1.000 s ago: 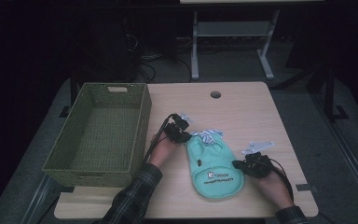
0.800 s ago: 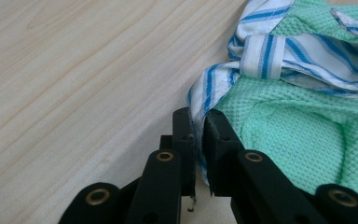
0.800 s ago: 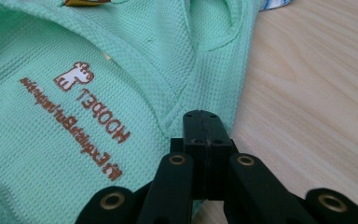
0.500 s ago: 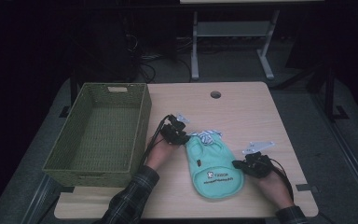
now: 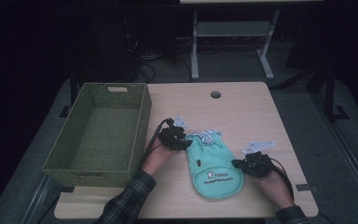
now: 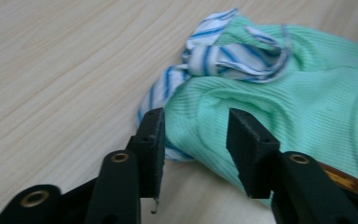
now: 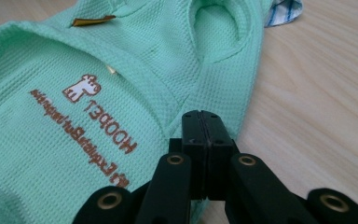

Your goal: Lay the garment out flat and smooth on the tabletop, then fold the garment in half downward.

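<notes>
- Mint-green pet garment (image 5: pixel 216 169) lies flat on the wooden table (image 5: pixel 242 112), near the front edge, between the two hands; brown print faces up.
- Blue-and-white striped lining (image 6: pixel 223 51) bunched at the garment's far end, toward the table's middle.
- Left gripper (image 6: pixel 195 135): at the garment's far-left corner, jaws apart and just been opening. A fold of green cloth and the striped edge sit between the pads; pads not pressing on it.
- Right gripper (image 7: pixel 204 122): at the garment's right edge, jaws closed flat together. The green hem looks pinched between them.
- In the high view, left gripper (image 5: pixel 176 139) and right gripper (image 5: pixel 251 164) flank the garment.
- Green woven basket (image 5: pixel 142 122) stands left of the left hand (image 5: pixel 161 156), apart from the garment.
</notes>
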Motion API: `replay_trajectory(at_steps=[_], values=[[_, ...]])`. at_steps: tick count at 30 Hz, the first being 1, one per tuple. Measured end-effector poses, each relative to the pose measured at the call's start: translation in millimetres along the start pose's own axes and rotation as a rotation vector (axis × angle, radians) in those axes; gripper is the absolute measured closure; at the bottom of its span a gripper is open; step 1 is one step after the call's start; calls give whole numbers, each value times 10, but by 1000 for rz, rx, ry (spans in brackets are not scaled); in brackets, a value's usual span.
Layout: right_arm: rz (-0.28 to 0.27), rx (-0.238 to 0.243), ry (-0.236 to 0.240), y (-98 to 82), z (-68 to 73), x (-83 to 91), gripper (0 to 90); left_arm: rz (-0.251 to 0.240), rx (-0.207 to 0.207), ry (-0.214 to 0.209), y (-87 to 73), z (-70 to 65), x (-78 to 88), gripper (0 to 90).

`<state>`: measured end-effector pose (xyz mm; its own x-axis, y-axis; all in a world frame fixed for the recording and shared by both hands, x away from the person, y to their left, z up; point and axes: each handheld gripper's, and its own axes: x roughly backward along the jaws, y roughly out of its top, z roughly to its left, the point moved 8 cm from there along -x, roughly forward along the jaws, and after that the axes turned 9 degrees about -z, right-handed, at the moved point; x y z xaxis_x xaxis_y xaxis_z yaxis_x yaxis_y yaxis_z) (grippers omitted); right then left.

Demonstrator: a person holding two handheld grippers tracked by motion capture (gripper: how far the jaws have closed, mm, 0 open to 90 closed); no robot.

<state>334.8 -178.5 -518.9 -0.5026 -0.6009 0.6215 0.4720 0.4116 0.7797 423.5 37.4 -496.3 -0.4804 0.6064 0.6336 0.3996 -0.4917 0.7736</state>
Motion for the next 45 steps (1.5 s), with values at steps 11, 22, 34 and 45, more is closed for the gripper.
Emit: replay_trajectory(at_steps=[11, 22, 34, 45], values=[[17, -2, 1, -33, 0, -21, 894, 45, 15, 9, -104, 134, -271, 475], [19, -6, 4, -38, -1, -27, 897, 56, 12, -24, -122, 126, -268, 645], [24, -6, 4, -41, -2, -31, 900, 40, 15, -47, -87, 98, -221, 829], [34, 0, -23, -31, -71, -29, 900, -61, 28, -100, 131, -29, 36, 836]])
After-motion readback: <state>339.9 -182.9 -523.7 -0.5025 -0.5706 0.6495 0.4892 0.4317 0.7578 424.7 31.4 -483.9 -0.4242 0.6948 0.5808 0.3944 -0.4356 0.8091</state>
